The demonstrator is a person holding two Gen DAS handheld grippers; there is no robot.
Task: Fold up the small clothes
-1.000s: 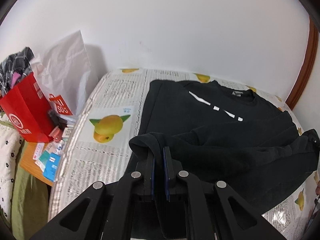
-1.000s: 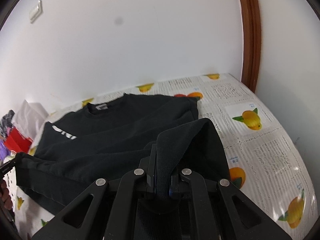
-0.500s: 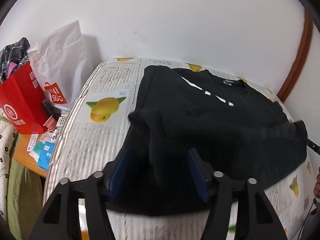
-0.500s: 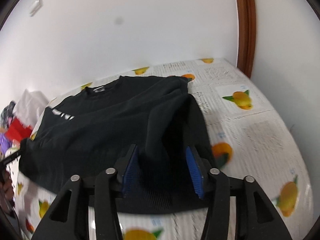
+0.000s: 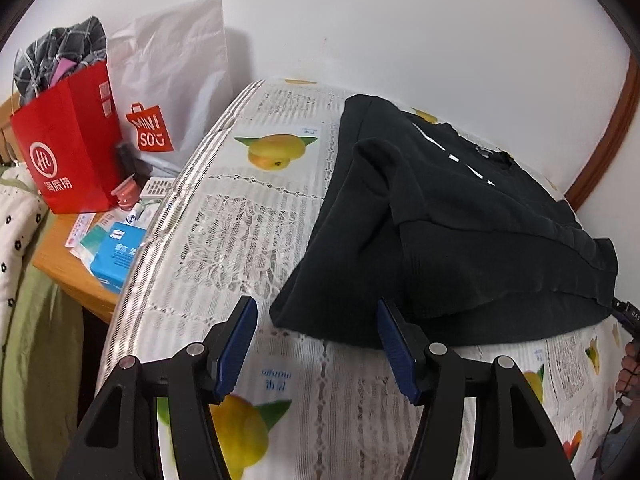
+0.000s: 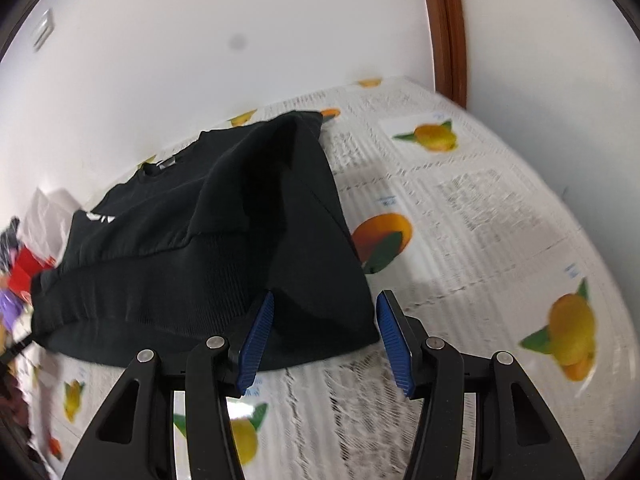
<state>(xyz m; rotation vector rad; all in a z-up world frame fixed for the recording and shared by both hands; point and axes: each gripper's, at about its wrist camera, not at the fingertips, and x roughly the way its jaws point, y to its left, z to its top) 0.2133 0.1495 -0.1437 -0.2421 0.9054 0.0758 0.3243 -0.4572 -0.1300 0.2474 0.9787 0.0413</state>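
Observation:
A black sweatshirt (image 5: 452, 240) with white chest marks lies folded on the fruit-print bed cover (image 5: 240, 232). Its hem is laid up over the body and a ribbed edge faces me. My left gripper (image 5: 316, 334) is open and empty, just short of the garment's near left corner. In the right wrist view the same sweatshirt (image 6: 208, 248) lies ahead. My right gripper (image 6: 324, 334) is open and empty at its near right corner, with the left blue pad against the cloth edge.
A red paper bag (image 5: 68, 144) with clothes and a white Miniso bag (image 5: 172, 92) stand on a wooden side table (image 5: 76, 276) left of the bed, among small boxes. A white wall is behind, with a brown door frame (image 6: 444, 24) at the right.
Both grippers were shut on the sweatshirt's hem corners. They opened, let the cloth drop folded onto the bed, and have drawn back toward the near edge.

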